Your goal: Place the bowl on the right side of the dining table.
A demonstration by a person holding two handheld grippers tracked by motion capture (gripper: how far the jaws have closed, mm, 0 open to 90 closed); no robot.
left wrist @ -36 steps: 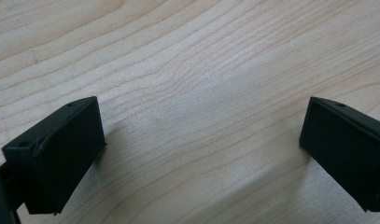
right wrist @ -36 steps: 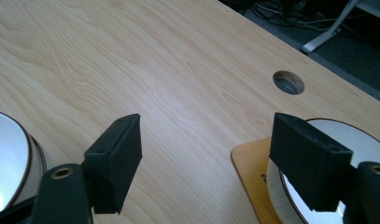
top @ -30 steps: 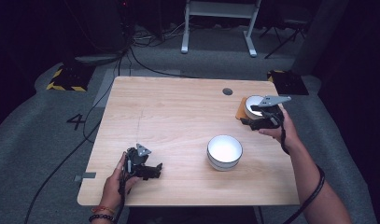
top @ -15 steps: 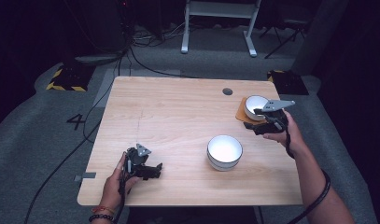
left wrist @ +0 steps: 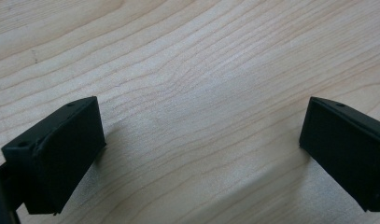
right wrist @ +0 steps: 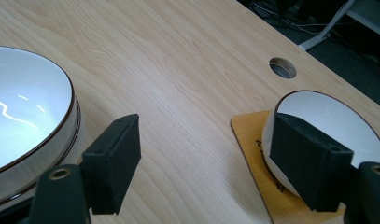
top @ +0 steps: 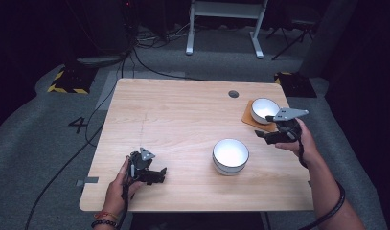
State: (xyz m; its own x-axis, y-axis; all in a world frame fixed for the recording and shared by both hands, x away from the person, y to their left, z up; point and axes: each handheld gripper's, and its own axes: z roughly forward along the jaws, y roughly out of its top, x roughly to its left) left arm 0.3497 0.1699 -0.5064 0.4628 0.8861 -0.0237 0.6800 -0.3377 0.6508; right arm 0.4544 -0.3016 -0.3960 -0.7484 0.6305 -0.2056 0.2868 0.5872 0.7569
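A white bowl with a dark rim [top: 264, 110] [right wrist: 334, 123] sits on an orange-brown coaster [top: 254, 120] [right wrist: 253, 135] at the table's right side. A larger stack of white bowls [top: 230, 155] [right wrist: 24, 116] stands in the front middle. My right gripper [top: 262, 136] [right wrist: 208, 163] is open, held low just in front of the coaster, with nothing between its jaws. My left gripper [top: 159, 175] [left wrist: 201, 149] rests open on bare wood near the front left edge.
The wooden table [top: 173, 120] has a round cable hole [top: 233, 94] [right wrist: 282, 67] at the back right. Cables and a metal stand [top: 226, 19] lie on the grey floor beyond the table.
My right gripper has drawn back from the bowl on the coaster toward the table's front; the bowl stays on the coaster. The left gripper has not moved.
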